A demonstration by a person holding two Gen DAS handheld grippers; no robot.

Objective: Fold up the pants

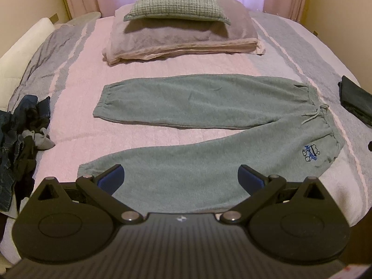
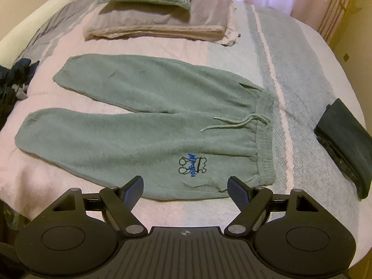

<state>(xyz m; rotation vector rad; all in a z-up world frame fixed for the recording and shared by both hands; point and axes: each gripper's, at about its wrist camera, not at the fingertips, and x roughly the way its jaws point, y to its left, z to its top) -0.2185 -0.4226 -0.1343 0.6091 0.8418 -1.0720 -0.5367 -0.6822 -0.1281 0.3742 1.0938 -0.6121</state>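
Observation:
Grey-green sweatpants (image 1: pixel 197 107) lie flat on the pink bed cover, legs spread towards the left, waistband and drawstring (image 1: pixel 313 115) at the right. A blue and black logo (image 1: pixel 310 154) marks the near hip. My left gripper (image 1: pixel 181 176) hovers open over the near leg, nothing between its blue pads. In the right wrist view the same sweatpants (image 2: pixel 144 121) fill the middle, with the logo (image 2: pixel 191 164) near the waistband (image 2: pixel 265 139). My right gripper (image 2: pixel 184 187) stands open just above the near hip edge, holding nothing.
A checked cushion (image 1: pixel 176 0) rests on a folded pink blanket (image 1: pixel 181 37) at the head of the bed. A heap of dark clothes (image 1: pixel 21 139) lies at the left edge. Folded dark garments (image 2: pixel 346 144) sit at the right edge. Curtains hang behind.

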